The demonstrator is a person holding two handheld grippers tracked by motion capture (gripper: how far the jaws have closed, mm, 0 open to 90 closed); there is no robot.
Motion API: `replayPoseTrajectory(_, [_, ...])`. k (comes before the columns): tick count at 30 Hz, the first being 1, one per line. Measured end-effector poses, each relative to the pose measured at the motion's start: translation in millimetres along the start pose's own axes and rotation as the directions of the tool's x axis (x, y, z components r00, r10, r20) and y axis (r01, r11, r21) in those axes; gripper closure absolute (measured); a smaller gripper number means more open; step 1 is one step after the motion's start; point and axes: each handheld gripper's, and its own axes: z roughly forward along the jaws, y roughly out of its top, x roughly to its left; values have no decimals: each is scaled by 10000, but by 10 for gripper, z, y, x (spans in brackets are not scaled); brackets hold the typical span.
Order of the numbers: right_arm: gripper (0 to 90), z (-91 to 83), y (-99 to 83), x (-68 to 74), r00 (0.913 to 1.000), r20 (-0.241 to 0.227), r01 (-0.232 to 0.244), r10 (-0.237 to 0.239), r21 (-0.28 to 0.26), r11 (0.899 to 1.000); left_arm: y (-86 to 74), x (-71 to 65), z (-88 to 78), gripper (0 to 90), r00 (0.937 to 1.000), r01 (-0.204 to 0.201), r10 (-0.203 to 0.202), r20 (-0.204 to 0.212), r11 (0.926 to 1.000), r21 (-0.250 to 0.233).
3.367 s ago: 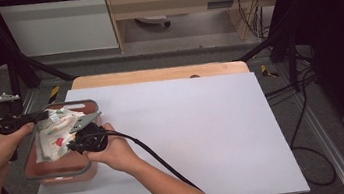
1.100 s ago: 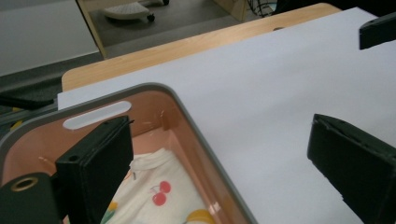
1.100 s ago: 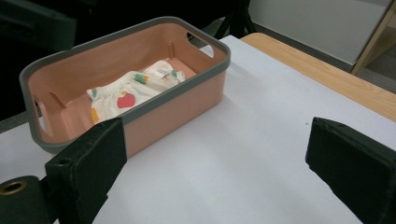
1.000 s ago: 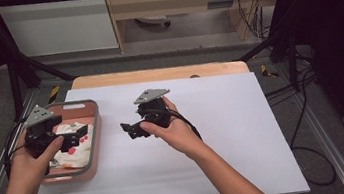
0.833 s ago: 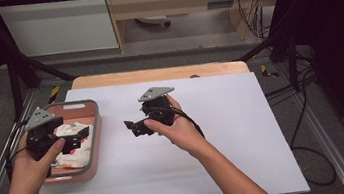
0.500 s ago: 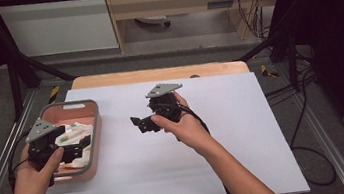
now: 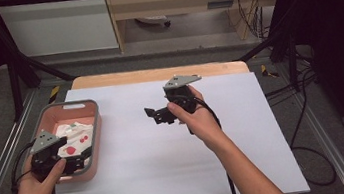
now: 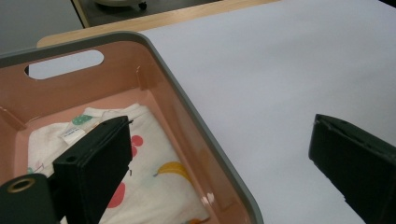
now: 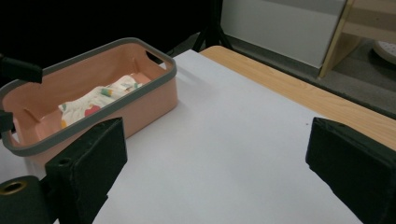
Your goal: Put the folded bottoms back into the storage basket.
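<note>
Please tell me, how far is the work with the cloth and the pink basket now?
It looks nearly finished. The patterned cloth lies folded flat inside the pink basket. Nothing is in hand: the left gripper is open over the basket's near corner, and the right gripper is open above the white table cover. Probably only drawing both hands away is left.

A cloth (image 7: 72, 140) lies in the basket (image 7: 93, 118) at the table's (image 7: 246, 142) left edge.

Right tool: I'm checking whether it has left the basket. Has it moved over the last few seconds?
Yes. The right tool has moved from over the pink basket rightward to mid-table, toward the wooden edge.
</note>
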Motion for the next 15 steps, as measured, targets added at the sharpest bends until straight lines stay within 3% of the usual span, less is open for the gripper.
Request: replayPoseTrajectory(15, [62,-380,-132,-377,9967,760,-288,296,-122,9995,-97,137,-97,65,9986,452,-451,-282,9990,4])
